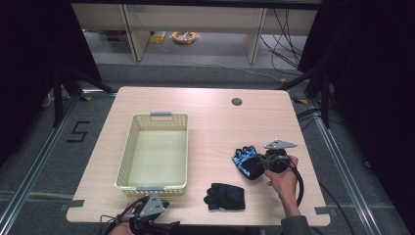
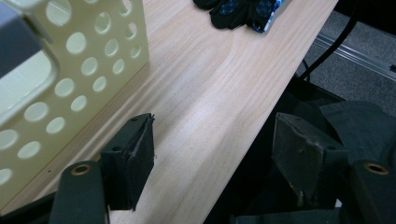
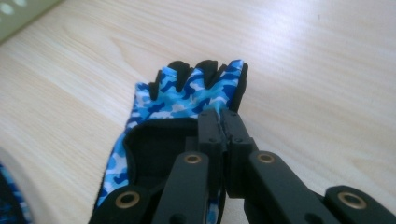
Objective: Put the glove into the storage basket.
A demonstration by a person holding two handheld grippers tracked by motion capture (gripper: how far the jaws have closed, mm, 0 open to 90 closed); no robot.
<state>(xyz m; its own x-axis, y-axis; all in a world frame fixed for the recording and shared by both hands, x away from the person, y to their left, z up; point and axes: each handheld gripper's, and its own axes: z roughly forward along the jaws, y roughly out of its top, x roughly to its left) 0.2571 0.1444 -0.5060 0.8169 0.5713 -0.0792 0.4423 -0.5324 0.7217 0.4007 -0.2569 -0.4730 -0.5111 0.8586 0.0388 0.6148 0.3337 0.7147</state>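
Observation:
A blue camouflage glove [image 1: 243, 157] lies on the wooden table right of centre. My right gripper [image 1: 259, 163] comes at it from the right, held in a hand. In the right gripper view the jaws of this gripper [image 3: 220, 116] are pressed together on the glove's [image 3: 187, 91] fabric near the fingers. A second glove [image 1: 225, 197], dark with a blue pattern, lies flat near the front edge. My left gripper [image 1: 166, 218] hovers at the table's front edge below the basket. Its jaws [image 2: 215, 154] stand apart with nothing between them, and the dark glove [image 2: 243, 11] is farther ahead.
A pale yellow perforated basket [image 1: 128, 147] with grey handles stands empty on the left half of the table; its wall [image 2: 93, 60] is close to the left gripper. A round cable hole [image 1: 237, 102] sits at the back right. Bare wood lies between basket and gloves.

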